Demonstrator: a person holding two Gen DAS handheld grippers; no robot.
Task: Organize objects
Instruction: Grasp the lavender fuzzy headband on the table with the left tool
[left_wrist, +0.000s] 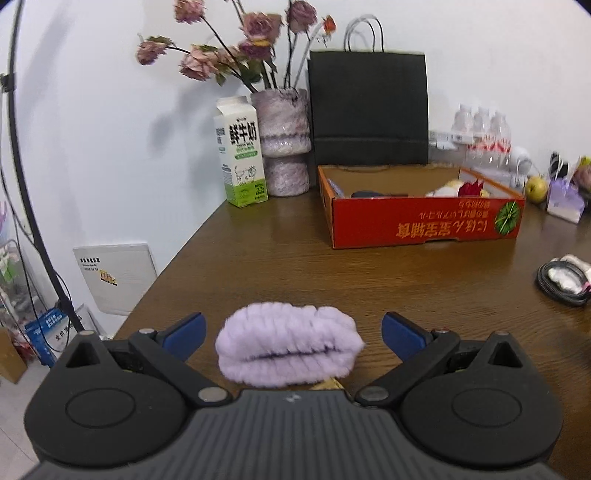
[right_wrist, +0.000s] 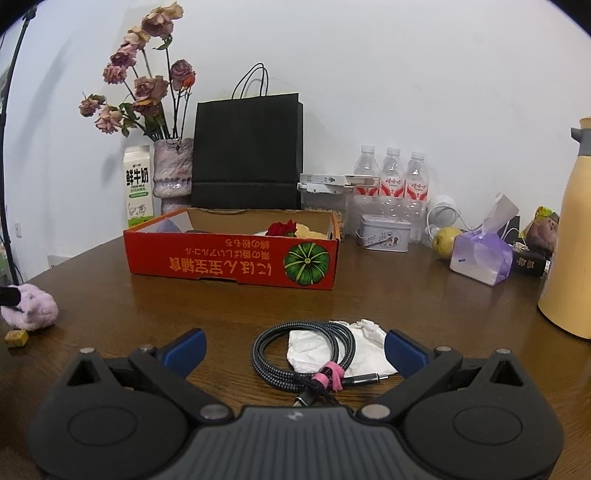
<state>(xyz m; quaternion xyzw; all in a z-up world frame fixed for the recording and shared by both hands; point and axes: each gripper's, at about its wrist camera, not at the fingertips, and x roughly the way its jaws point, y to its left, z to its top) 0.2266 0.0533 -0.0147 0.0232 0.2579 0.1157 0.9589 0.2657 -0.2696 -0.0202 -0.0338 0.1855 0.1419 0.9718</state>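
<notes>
Plain white wall (right_wrist: 406, 74) runs behind a dark wood-grain table (left_wrist: 295, 273), lit evenly; at nine o'clock a black stand pole (left_wrist: 22, 177) curves up, pale floor (left_wrist: 14, 398) at eight o'clock, cluttered with boxes

A fluffy lilac headband (left_wrist: 290, 345), folded over on itself, lies on the brown surface (left_wrist: 295, 266) between the spread fingers of the left tool (left_wrist: 293, 330), touching neither. A coiled braided black cable (right_wrist: 303, 356), bound by a pink strap, rests partly on a crumpled white tissue (right_wrist: 365, 350) between the open fingers of the right tool (right_wrist: 295, 347). Beyond both stands an open red cardboard box (right_wrist: 232, 258), well ahead, already holding a few items.
</notes>
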